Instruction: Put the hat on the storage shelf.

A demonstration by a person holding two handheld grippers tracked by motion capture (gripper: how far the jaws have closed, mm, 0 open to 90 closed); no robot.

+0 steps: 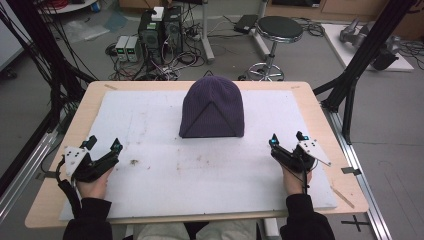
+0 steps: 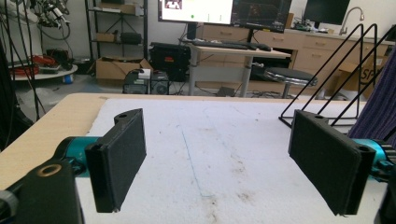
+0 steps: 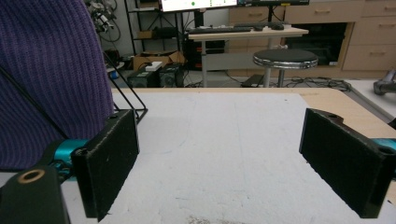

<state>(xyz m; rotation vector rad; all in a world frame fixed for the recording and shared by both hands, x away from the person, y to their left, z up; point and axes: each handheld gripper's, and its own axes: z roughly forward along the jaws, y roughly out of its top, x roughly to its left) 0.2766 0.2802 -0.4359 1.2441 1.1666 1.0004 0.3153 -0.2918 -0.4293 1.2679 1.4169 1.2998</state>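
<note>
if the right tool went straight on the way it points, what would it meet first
Probably nothing: the open right tool points along the bare white foam board toward its far edge. The purple knitted beanie on its black wire stand sits off to one side.

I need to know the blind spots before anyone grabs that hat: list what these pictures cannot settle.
- Purple beanie: its far side is hidden by its own crown in the high view.
- Black wire stand: the part under the hat is covered by knit.
- Beanie in the right gripper view: cut off by the left and top edges.
</note>
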